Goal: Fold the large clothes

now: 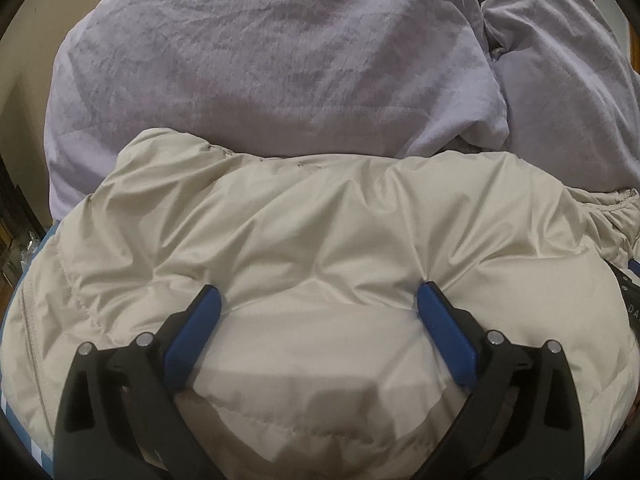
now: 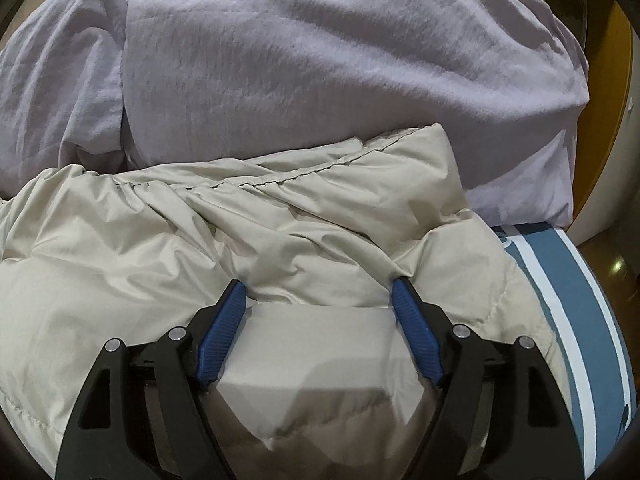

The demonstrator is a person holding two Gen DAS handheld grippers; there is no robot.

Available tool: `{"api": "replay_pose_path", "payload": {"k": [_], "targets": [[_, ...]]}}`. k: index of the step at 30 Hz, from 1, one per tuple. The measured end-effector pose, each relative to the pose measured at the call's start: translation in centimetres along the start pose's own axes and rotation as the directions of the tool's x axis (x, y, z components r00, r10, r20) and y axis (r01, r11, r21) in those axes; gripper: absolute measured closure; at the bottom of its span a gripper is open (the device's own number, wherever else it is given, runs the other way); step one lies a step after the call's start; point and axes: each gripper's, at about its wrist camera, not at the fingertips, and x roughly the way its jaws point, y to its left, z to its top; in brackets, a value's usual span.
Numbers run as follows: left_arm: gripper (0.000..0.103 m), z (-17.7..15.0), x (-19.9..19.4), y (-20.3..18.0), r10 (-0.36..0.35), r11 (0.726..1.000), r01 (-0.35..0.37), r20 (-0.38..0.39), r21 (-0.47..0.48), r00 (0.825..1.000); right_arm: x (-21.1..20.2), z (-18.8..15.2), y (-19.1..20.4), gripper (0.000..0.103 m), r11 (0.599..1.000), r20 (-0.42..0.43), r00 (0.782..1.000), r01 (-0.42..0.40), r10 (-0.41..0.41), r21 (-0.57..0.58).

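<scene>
A puffy beige down jacket (image 1: 320,220) lies bunched on the bed and fills the lower half of both wrist views. My left gripper (image 1: 320,292) stands wide open, its blue fingertips (image 1: 430,296) pushed down into the jacket, with a soft bulge of fabric between them. The jacket (image 2: 160,232) shows a gathered, stitched hem along its far edge in the right wrist view. My right gripper (image 2: 320,284) is open too, its blue pads (image 2: 404,296) dug into the padding near the jacket's right end, and a puff of cloth swells up between the jaws.
A crumpled lilac duvet (image 1: 260,60) is heaped just beyond the jacket, the duvet (image 2: 320,60) also filling the back of the right wrist view. A blue and white striped sheet (image 2: 580,320) shows at the right. A wooden frame (image 2: 608,80) stands at the far right.
</scene>
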Motion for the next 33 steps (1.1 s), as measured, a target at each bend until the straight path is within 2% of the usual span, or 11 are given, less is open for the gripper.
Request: {"api": "replay_pose_path", "payload": {"k": [3, 5, 8, 17, 21, 23, 27, 33], "targets": [[0.004, -0.5, 0.4, 0.2, -0.006, 1.0, 0.006, -0.002, -0.005, 1.0, -0.1, 0.0, 0.2, 0.026, 1.0, -0.002, 1.0, 0.0, 0.0, 0.006], [0.004, 0.2, 1.4, 0.4, -0.006, 1.0, 0.006, -0.006, -0.007, 1.0, 0.2, 0.0, -0.3, 0.026, 1.0, -0.005, 1.0, 0.0, 0.0, 0.008], [0.004, 0.5, 1.0, 0.9, -0.009, 1.0, 0.008, -0.027, -0.011, 1.0, 0.2, 0.0, -0.7, 0.026, 1.0, -0.011, 1.0, -0.008, 0.008, 0.01], [0.007, -2.2, -5.0, 5.2, 0.005, 1.0, -0.006, -0.044, -0.02, 0.999, -4.7, -1.3, -4.5, 0.023, 0.997, -0.001, 1.0, -0.026, 0.026, 0.078], [0.007, -3.6, -8.0, 7.8, 0.035, 0.998, -0.037, -0.042, -0.045, 0.998, -7.7, -2.2, -7.3, 0.021, 0.988, -0.005, 1.0, -0.023, 0.024, 0.154], [0.007, -3.3, -10.2, 8.9, 0.058, 0.996, -0.06, -0.04, -0.059, 0.998, -8.6, -2.7, -8.9, 0.021, 0.981, -0.016, 0.999, -0.026, 0.029, 0.193], [0.007, -3.7, -12.7, 12.1, 0.067, 0.99, -0.076, -0.07, -0.12, 0.995, -9.8, -4.3, -10.4, 0.02, 0.956, -0.063, 0.996, -0.039, 0.06, 0.29], [0.007, -4.7, -12.5, 15.2, 0.029, 0.967, -0.063, -0.143, -0.245, 0.989, -8.8, -7.1, -12.7, 0.02, 0.87, -0.142, 0.964, -0.131, 0.223, 0.475]]}}
